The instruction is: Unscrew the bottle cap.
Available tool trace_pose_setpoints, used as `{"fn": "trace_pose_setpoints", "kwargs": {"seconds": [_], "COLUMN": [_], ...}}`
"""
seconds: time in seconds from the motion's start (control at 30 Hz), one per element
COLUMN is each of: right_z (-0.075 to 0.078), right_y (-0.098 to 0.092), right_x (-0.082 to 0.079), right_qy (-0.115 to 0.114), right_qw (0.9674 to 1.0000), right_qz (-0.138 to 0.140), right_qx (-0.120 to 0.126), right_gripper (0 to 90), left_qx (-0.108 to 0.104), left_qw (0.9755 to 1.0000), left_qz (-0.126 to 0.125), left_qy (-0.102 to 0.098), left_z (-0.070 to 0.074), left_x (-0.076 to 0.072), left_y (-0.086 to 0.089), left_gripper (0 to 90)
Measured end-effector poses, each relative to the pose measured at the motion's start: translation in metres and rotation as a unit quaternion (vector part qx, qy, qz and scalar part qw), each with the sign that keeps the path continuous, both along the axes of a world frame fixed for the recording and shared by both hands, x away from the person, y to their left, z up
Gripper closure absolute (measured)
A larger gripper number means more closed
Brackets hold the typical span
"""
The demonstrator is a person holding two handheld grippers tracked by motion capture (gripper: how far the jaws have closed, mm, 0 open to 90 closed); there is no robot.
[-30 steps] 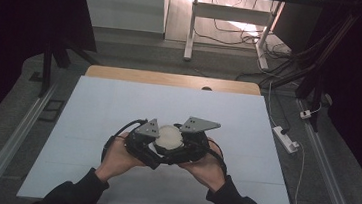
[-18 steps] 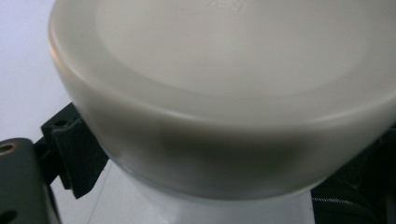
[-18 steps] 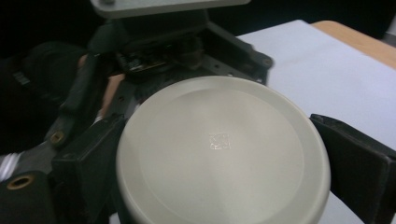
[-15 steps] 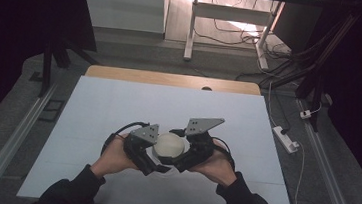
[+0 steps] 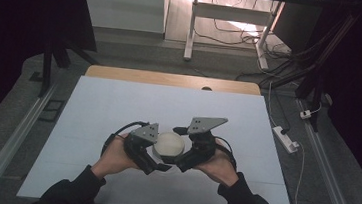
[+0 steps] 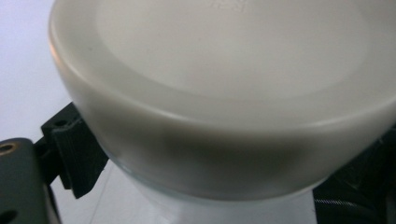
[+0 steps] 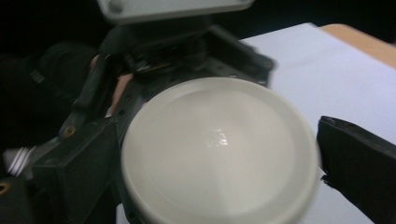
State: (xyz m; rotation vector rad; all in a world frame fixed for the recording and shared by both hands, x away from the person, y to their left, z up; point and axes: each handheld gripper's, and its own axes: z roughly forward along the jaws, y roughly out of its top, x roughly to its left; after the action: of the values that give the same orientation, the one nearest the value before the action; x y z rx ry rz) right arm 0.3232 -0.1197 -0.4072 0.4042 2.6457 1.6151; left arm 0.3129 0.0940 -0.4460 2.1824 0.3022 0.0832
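A round container with a cream-white lid (image 5: 168,146) stands on the pale blue-white table sheet (image 5: 118,106), near the front middle. My left gripper (image 5: 160,156) comes in from the left and is shut on the container's clear body just under the lid (image 6: 224,93); one black jaw presses its side. From the right, my right gripper (image 5: 181,147) has its jaws on either side of the lid (image 7: 215,158), touching the rim. The left gripper (image 7: 187,51) sits behind the lid in the right gripper view.
The sheet covers a wooden table whose bare far edge (image 5: 171,79) shows at the back. Metal rails (image 5: 15,136) run along both sides. A power strip (image 5: 284,138) and cables lie on the floor at the right.
Both hands and the container have shifted slightly toward the near edge. The right gripper's grey plate has swung a little to the right.
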Motion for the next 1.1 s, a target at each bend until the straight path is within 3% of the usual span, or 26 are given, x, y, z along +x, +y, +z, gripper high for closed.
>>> {"fn": "trace_pose_setpoints", "kwargs": {"seconds": [0.1,0.13,0.17,0.23,0.37,0.5,0.8,0.97,1.1], "right_z": [0.002,0.002,0.002,0.001,-0.002,-0.005,-0.008,-0.009,-0.009], "right_y": [0.000,0.000,0.002,0.005,0.011,0.013,0.013,0.010,0.009], "right_x": [0.000,0.000,-0.002,-0.004,-0.008,-0.007,-0.008,-0.004,-0.003], "right_qy": [-0.005,-0.005,-0.013,-0.015,-0.030,-0.022,-0.036,-0.019,-0.009], "right_qw": [0.9993,0.9993,0.9984,0.9976,0.9955,0.9943,0.9947,0.9976,0.9991], "right_qz": [-0.035,-0.035,-0.056,-0.067,-0.090,-0.105,-0.096,-0.067,-0.041], "right_qx": [0.006,0.006,0.001,0.000,-0.006,-0.001,-0.007,-0.005,0.003], "right_gripper": [0.1,0.1,0.1,0.1,0.1,2.3,7.6,7.7,7.8], "left_qx": [0.004,0.004,0.008,0.014,0.013,0.015,0.013,0.004,-0.003], "left_qw": [0.9994,0.9994,0.9983,0.9974,0.9963,0.9954,0.9972,0.9996,1.0000], "left_qz": [0.034,0.034,0.057,0.071,0.085,0.094,0.073,0.027,0.002], "left_qy": [-0.001,-0.001,-0.004,-0.006,-0.006,-0.012,-0.009,0.005,0.009], "left_z": [0.000,0.000,-0.001,-0.001,-0.001,0.002,0.002,-0.002,-0.004], "left_x": [0.002,0.002,0.002,0.003,0.001,-0.002,-0.002,0.002,0.003], "left_y": [0.001,0.001,0.000,-0.001,-0.002,-0.006,-0.007,-0.002,0.000], "left_gripper": [7.4,7.5,7.5,7.4,7.4,7.5,7.4,7.4,7.4]}}
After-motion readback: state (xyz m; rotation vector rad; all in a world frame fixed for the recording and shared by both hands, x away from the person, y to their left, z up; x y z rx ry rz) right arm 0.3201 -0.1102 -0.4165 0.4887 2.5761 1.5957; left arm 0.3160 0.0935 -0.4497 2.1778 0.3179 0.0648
